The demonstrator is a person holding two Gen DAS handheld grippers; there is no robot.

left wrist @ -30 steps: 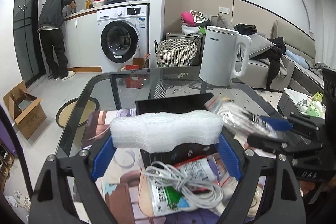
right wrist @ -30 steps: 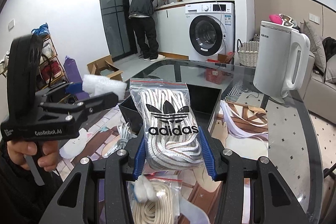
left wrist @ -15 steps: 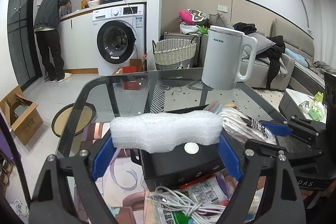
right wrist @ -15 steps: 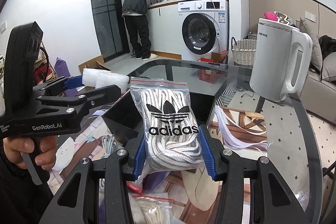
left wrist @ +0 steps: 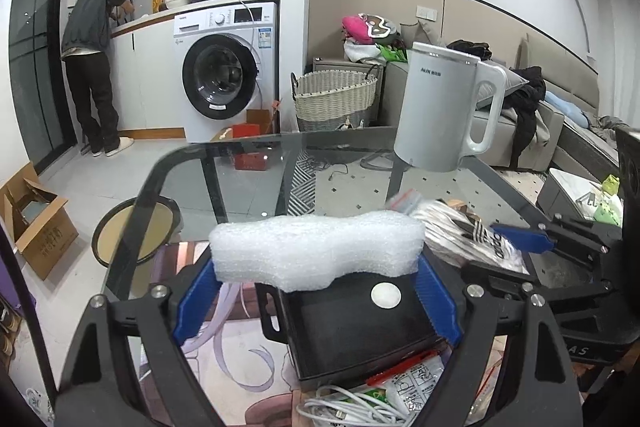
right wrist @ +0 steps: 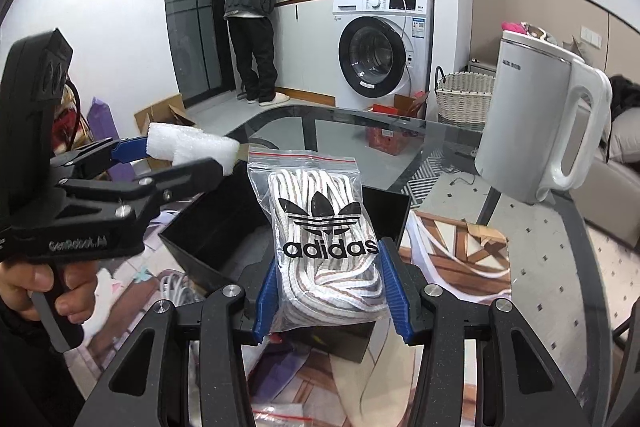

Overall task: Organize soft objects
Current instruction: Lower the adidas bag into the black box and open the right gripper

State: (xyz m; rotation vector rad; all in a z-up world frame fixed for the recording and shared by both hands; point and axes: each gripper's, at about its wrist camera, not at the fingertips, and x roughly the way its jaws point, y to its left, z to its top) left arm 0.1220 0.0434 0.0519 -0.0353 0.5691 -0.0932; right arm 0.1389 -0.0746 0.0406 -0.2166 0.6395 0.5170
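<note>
- Foam [left wrist: 316, 251], a white bubbly block, is clamped crosswise between the blue jaws of the left gripper [left wrist: 316, 297] and is held in the air above the black bin [left wrist: 352, 327].
- From the right wrist view, the same foam [right wrist: 192, 149] is seen at the tip of the left gripper [right wrist: 176, 163], over the left rim of the black bin [right wrist: 224, 227]; the trigger is squeezed by the left hand [right wrist: 44, 287].
- A clear zip bag of white laces [right wrist: 324, 243], printed with an adidas logo, is gripped upright at its lower part by the closed jaws of the right gripper [right wrist: 326, 303], above the bin's near side.
- In the left wrist view, the bag [left wrist: 464, 231] is seen just right of the foam, pinched by the right gripper [left wrist: 520, 239].
- A small round disc [left wrist: 385, 295] is seen on the bin's floor.
- A coil of white cable [left wrist: 352, 407] and a printed packet [left wrist: 416, 383] lie on the counter [left wrist: 248, 167] just in front of the bin.
- A white kettle [left wrist: 444, 111] stands upright at the far right of the glass counter, well apart from the bin.
</note>
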